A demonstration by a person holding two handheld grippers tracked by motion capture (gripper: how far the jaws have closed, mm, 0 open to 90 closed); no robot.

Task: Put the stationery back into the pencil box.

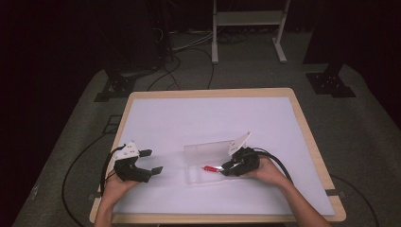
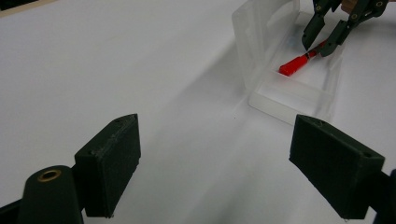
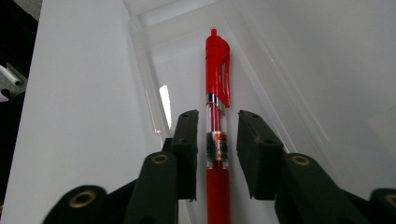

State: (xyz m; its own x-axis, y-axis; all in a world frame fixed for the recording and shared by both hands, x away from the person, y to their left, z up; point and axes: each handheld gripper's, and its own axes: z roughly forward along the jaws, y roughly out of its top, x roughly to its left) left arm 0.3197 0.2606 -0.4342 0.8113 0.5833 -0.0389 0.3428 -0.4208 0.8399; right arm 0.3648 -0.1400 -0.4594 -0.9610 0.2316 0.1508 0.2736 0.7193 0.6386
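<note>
Where the right claw [image 3: 217,154] reaches into the clear box [image 1: 198,152], its jaws stand a little apart on either side of a red pen [image 3: 217,70], close to the barrel but with slim gaps showing, so nothing is gripped. The pen lies along the box floor, its clip end pointing away from the claw, its grip end running back beneath the jaws. The box sits on the white surface [image 1: 208,118] with its lid raised. Well apart to the left, the left claw [image 1: 150,161] hangs wide open and empty above the surface.
</note>
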